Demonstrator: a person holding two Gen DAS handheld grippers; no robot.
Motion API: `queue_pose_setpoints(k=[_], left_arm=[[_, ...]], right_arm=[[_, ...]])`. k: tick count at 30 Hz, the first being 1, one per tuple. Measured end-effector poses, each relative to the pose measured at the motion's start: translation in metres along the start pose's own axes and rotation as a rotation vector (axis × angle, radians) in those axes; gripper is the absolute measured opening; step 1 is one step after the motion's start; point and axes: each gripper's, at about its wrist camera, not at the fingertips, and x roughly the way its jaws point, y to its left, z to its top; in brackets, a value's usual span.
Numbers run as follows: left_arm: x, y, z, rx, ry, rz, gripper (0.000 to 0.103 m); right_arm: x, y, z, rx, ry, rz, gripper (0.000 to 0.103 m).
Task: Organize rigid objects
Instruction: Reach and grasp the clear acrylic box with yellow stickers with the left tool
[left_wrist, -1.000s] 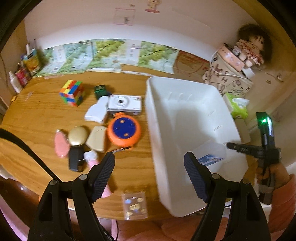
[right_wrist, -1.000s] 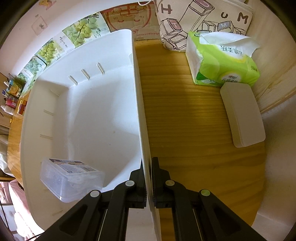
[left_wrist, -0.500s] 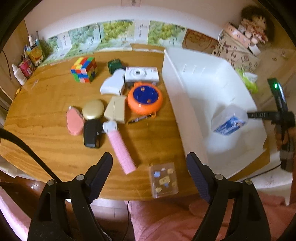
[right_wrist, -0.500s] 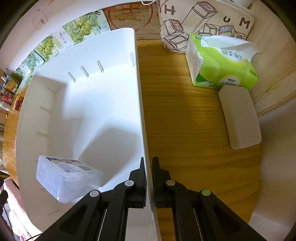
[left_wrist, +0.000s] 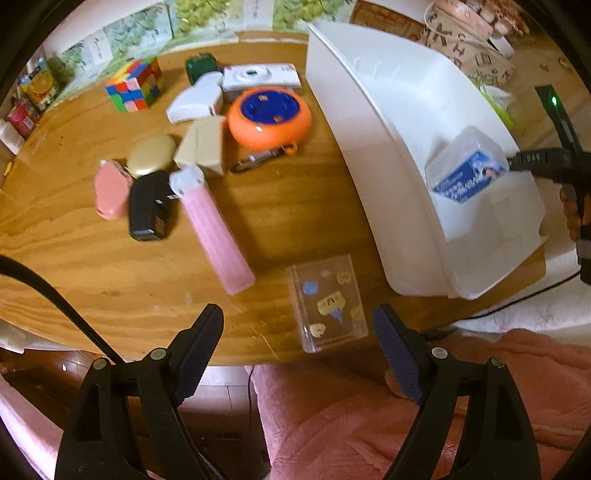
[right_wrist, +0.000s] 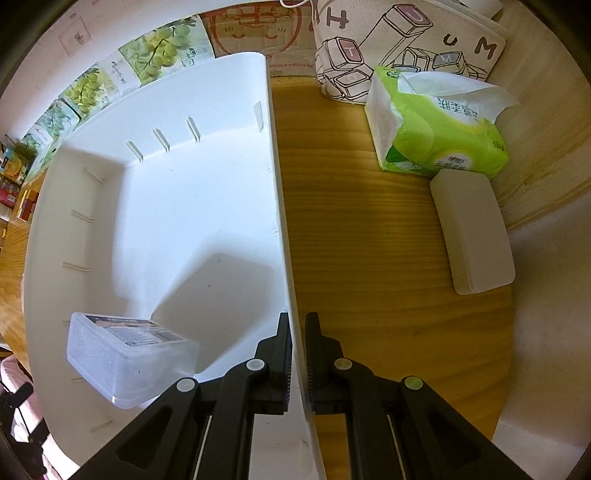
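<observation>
My left gripper (left_wrist: 297, 330) hangs open above the near table edge, with a clear flat box with stickers (left_wrist: 327, 302) lying just beyond and between its fingers, untouched. A pink long case (left_wrist: 212, 225), black case (left_wrist: 147, 206), gold oval (left_wrist: 151, 155), orange round case (left_wrist: 269, 116), white camera (left_wrist: 260, 75) and colour cube (left_wrist: 135, 88) lie on the table. My right gripper (right_wrist: 297, 332) is shut on the right wall of the white bin (right_wrist: 184, 221). A clear lidded box (right_wrist: 129, 358) lies inside the bin.
Right of the bin stand a green tissue pack (right_wrist: 436, 129), a white oblong case (right_wrist: 472, 236) and a printed bag (right_wrist: 406, 48). Bottles and cartons (left_wrist: 33, 92) crowd the far left. A pink-clad lap (left_wrist: 406, 406) lies below the table edge.
The left gripper has sunk and tipped down toward the near table edge, bringing the sticker box between its fingers in view. The right gripper keeps its hold on the bin wall.
</observation>
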Motion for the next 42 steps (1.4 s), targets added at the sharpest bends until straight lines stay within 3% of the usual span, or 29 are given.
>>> queue_pose_setpoints(k=[9, 20, 33, 42], left_arm=[[0.026, -0.008, 0.001, 0.008, 0.083, -0.037, 0.086], [0.046, -0.007, 0.01, 0.013, 0.114, -0.039, 0.084], [0.048, -0.003, 0.019, -0.013, 0.13, -0.06, 0.063], [0.046, -0.005, 0.025, -0.024, 0.137, -0.062, 0.058]], right_arm=[[0.001, 0.002, 0.002, 0.0, 0.013, -0.015, 0.008], [0.002, 0.004, 0.006, -0.002, 0.016, -0.022, 0.008], [0.002, 0.003, 0.005, -0.003, 0.021, -0.022, 0.008], [0.005, 0.001, 0.007, -0.007, 0.028, -0.021, 0.008]])
